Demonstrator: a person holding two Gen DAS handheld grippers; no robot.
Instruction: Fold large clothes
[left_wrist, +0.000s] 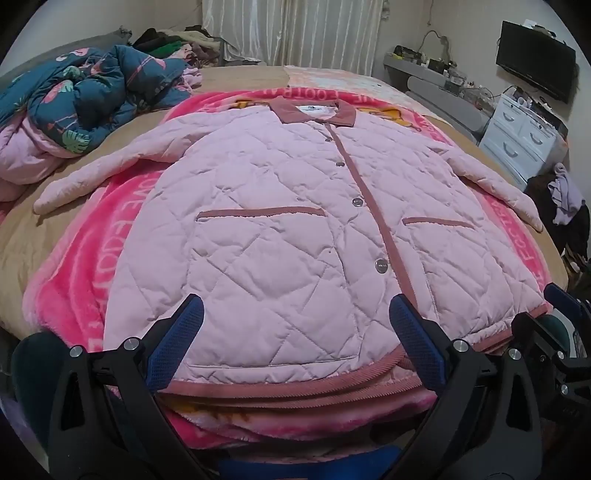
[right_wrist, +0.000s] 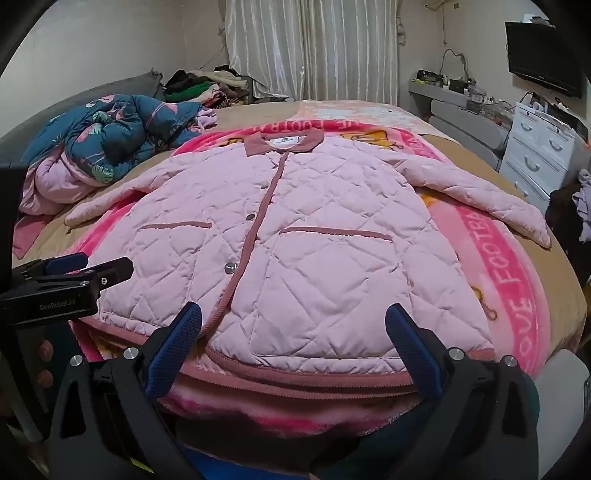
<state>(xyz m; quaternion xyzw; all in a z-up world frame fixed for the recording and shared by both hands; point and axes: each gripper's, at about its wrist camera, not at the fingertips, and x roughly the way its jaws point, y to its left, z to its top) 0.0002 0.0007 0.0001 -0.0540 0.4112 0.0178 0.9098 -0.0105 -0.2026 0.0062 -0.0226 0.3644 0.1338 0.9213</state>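
A pink quilted jacket (left_wrist: 280, 221) lies flat and buttoned on a bright pink blanket (left_wrist: 92, 258), collar far, hem near, both sleeves spread out to the sides. It also shows in the right wrist view (right_wrist: 314, 236). My left gripper (left_wrist: 295, 314) is open and empty, hovering over the left part of the hem. My right gripper (right_wrist: 293, 321) is open and empty over the right part of the hem. The right gripper shows at the right edge of the left wrist view (left_wrist: 557, 295); the left gripper shows at the left of the right wrist view (right_wrist: 85, 266).
The blanket (right_wrist: 517, 266) covers a tan bed (left_wrist: 22, 236). A crumpled blue flamingo quilt (left_wrist: 92, 88) and a clothes pile (left_wrist: 173, 40) lie at the far left. White drawers (left_wrist: 524, 129), a TV (left_wrist: 535, 59) and a cluttered shelf stand at the right.
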